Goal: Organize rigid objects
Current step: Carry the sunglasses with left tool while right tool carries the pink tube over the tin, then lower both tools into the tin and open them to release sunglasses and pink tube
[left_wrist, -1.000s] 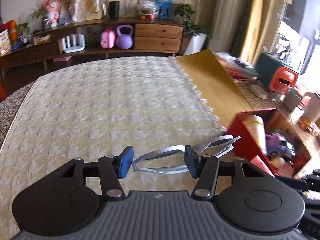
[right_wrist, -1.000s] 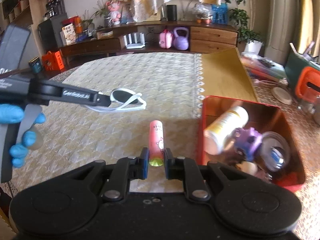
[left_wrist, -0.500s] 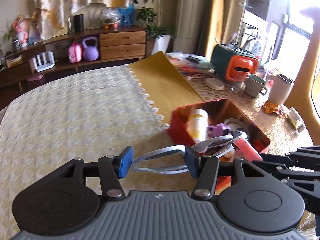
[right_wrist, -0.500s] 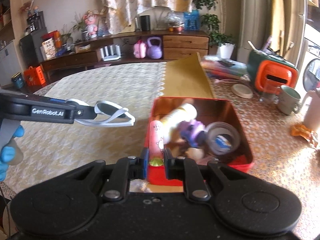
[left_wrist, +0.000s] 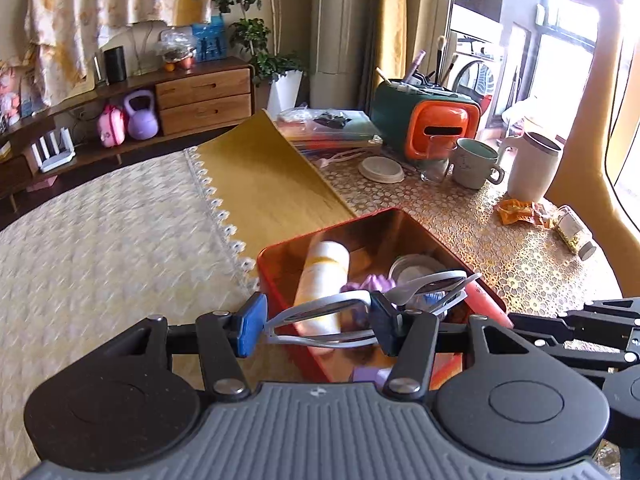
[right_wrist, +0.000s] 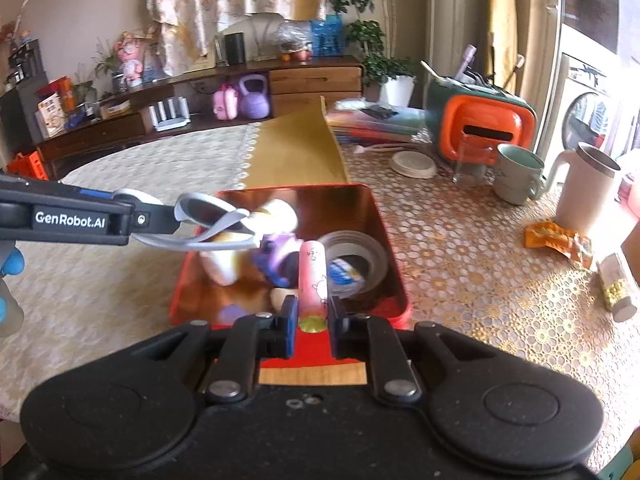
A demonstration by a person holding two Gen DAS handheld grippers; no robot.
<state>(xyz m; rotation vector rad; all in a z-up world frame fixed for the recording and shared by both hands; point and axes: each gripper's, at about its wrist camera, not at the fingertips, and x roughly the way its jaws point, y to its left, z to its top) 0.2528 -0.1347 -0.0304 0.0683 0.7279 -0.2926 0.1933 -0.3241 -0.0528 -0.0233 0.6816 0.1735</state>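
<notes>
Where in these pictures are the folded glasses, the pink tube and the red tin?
folded glasses [left_wrist: 320,322], left wrist view, on the grey frame between the pads.
pink tube [right_wrist: 313,280], right wrist view, mid-body.
red tin [right_wrist: 394,264], right wrist view, right rim.

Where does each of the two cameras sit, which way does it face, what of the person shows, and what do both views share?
Left wrist: on the left gripper, facing forward and down over its jaws, shut on white-framed sunglasses; no body shows.
Right wrist: on the right gripper, facing likewise, jaws shut on a pink cylindrical tube; a blue-gloved hand shows at left.
Shared: the red rectangular tin box, sunglasses, grey-green ceramic mug.
</notes>
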